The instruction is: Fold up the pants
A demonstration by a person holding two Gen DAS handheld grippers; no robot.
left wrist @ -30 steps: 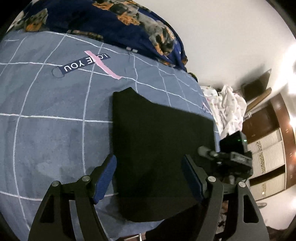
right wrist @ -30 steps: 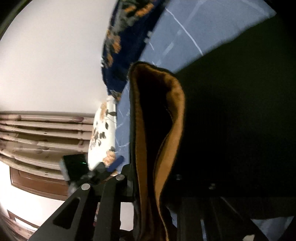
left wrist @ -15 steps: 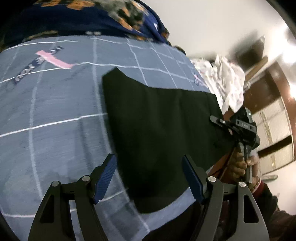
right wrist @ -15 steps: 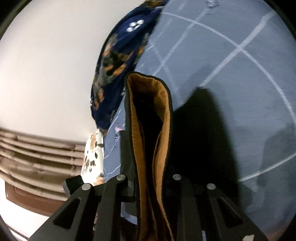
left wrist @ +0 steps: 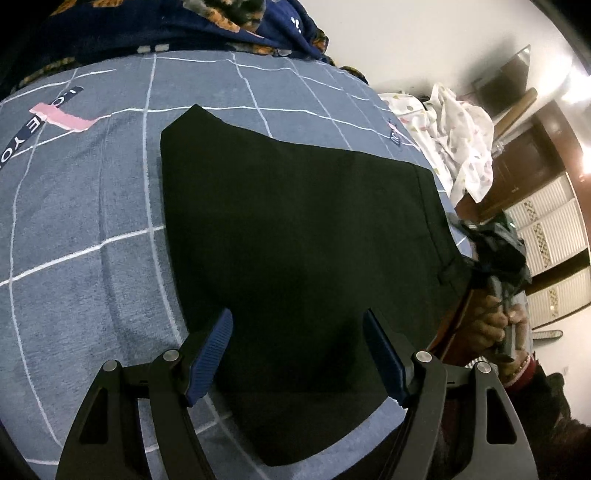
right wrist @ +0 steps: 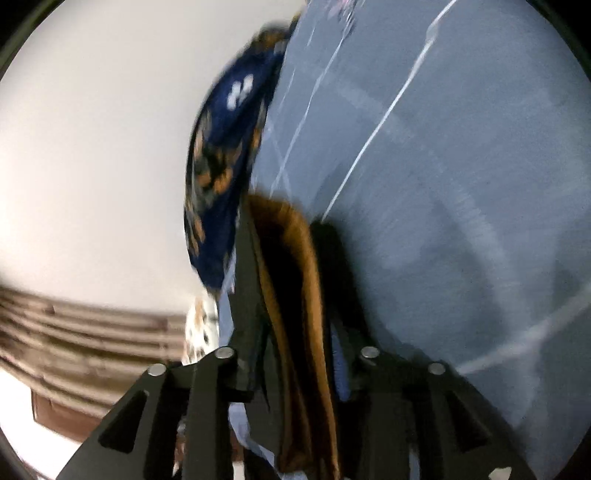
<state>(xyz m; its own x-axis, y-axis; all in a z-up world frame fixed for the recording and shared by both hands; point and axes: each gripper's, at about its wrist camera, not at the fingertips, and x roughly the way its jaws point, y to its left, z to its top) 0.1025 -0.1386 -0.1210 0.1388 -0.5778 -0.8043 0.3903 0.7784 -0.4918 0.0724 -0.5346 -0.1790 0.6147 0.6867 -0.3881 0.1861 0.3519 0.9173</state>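
In the left wrist view, the black pants (left wrist: 295, 258) lie folded and flat across the middle of the frame on the bed (left wrist: 92, 240), whose grey-blue cover carries a white grid. The left gripper (left wrist: 297, 354) hovers above the near part of the pants, its blue-padded fingers (left wrist: 210, 350) spread wide with nothing between them. At the right edge of that frame the right gripper (left wrist: 495, 258), blurred, is held in a hand (left wrist: 495, 328) at the pants' waistband. In the right wrist view its fingers are closed on a fold of the pants (right wrist: 295, 314), orange-brown lining showing. A dark floral blanket (left wrist: 184, 26) lies along the top.
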